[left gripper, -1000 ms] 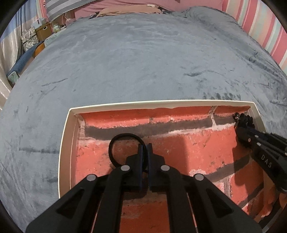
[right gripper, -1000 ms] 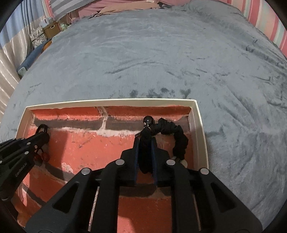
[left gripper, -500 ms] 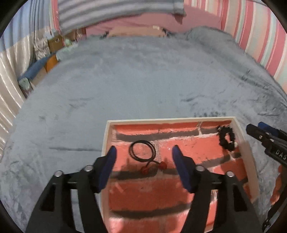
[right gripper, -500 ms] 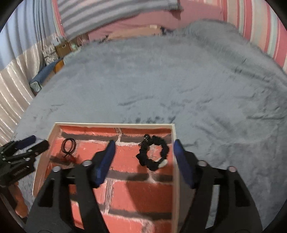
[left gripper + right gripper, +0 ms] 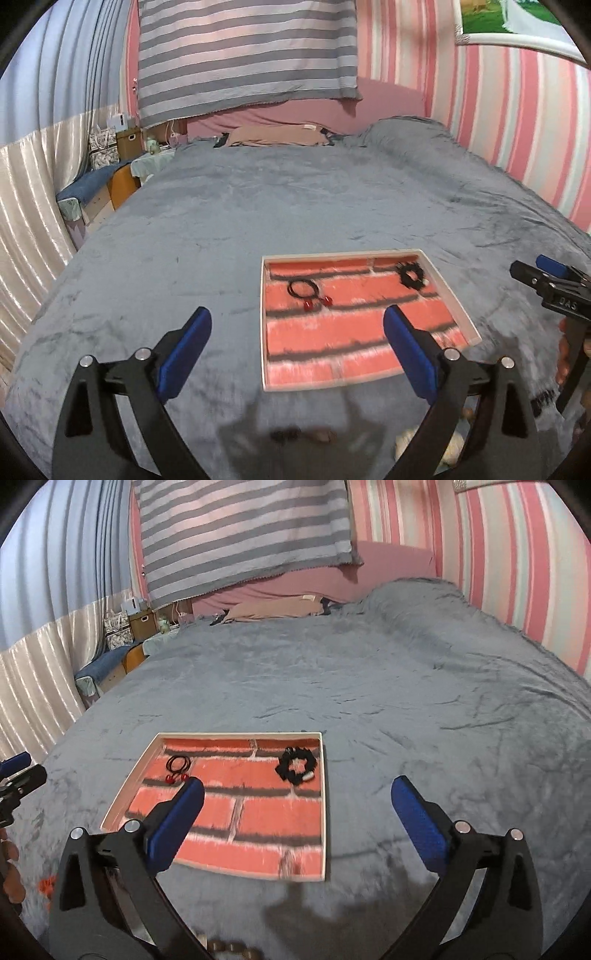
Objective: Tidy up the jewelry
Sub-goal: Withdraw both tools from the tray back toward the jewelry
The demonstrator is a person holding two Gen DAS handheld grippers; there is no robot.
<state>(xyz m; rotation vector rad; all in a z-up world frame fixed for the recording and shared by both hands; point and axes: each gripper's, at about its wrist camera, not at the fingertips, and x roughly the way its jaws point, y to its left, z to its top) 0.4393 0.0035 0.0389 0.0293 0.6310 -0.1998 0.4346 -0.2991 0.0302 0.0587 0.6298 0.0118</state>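
A shallow white-rimmed tray with a red brick-pattern floor lies on the grey blanket. In its far left part rests a thin black hair tie with two red beads. A black scrunchie sits in the far right corner. My left gripper hovers above and short of the tray, its jaws opening with nothing between them. My right gripper hangs likewise, jaws opening and empty. The right wrist view shows the tray, the hair tie and the scrunchie.
The grey blanket covers a wide bed. A tan pillow and a striped cloth are at the far end, boxes and furniture at the left. Small blurred items lie at the near edge.
Both grippers went from shut on the hair tie and the scrunchie to wide open. They pulled back and up from the tray, leaving both items lying in it.
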